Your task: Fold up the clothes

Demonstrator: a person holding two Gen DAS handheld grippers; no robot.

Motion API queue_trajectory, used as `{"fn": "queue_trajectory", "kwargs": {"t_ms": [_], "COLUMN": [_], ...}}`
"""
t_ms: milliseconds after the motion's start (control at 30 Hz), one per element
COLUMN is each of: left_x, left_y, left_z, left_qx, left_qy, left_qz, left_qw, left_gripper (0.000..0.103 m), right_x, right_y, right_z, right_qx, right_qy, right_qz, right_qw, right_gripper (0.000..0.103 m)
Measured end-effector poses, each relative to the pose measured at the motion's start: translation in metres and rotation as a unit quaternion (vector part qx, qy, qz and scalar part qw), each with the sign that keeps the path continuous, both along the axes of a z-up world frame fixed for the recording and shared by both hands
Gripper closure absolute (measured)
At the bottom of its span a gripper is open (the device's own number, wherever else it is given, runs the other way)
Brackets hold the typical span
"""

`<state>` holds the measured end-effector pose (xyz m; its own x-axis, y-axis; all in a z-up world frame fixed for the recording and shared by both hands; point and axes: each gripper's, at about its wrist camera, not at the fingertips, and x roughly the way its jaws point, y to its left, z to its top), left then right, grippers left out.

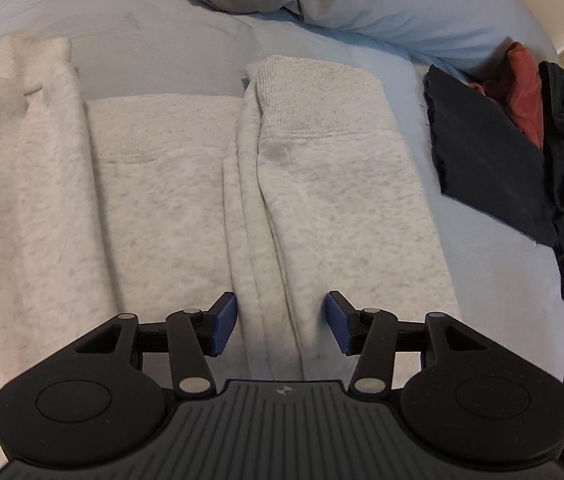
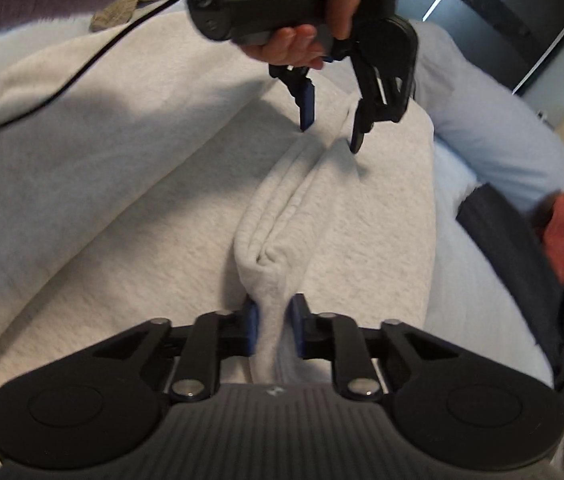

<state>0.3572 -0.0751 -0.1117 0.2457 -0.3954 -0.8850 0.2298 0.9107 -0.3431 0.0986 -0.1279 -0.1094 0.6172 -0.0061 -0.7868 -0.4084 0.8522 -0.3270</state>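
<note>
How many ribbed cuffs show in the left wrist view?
2. One cuff lies at the far left end of the heather-grey sweatshirt; the other cuff lies right of centre, beyond the hem. Others may be folded under.

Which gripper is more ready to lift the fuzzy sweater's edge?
The right. The right hand-held gripper already pinches the cream sweatshirt's folded edge. The left hand-held gripper hangs open over that same ridge, gripping nothing yet.
</note>
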Motion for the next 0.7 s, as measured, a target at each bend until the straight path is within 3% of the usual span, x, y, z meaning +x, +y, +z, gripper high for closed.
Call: {"fn": "queue_trajectory", "kwargs": {"t_ms": [67,133,367,467,700], "left_x": [0.003,0.005,0.009,0.011,0.015], "left_y": [-0.002,-0.005,-0.024,-0.042,-0.041], "left_z": [-0.001,-0.002,-0.002,0.005,-0.003], "left_qx": [-0.013,-0.026,-0.077,-0.092,-0.046], "left_qy": [0.002,0.007,0.020,0.009,0.000], "left_qz": [0.001,-0.001,-0.011,-0.040,-0.047], "left_qw": [0.9999,0.9996,0.9967,0.9949,0.9978], "left_gripper": [0.078,0.086,0.090,0.090,0.089], "right_x": [0.002,0.005,0.008,0.007,0.004], "right_y": [-0.005,-0.010,-0.027,-0.037,-0.035], "right_z": [0.002,0.002,0.005,0.009,-0.001], "right_qx": [0.010,0.006,-0.036,-0.072,-0.079], "right_qy": [0.008,0.010,-0.003,-0.017,-0.003], "right_qz": [-0.005,-0.008,-0.037,-0.056,-0.038], "right_qw": [1.000,1.000,0.999,0.996,0.996], "right_gripper": [0.090,0.091,0.093,0.093,0.093]}}
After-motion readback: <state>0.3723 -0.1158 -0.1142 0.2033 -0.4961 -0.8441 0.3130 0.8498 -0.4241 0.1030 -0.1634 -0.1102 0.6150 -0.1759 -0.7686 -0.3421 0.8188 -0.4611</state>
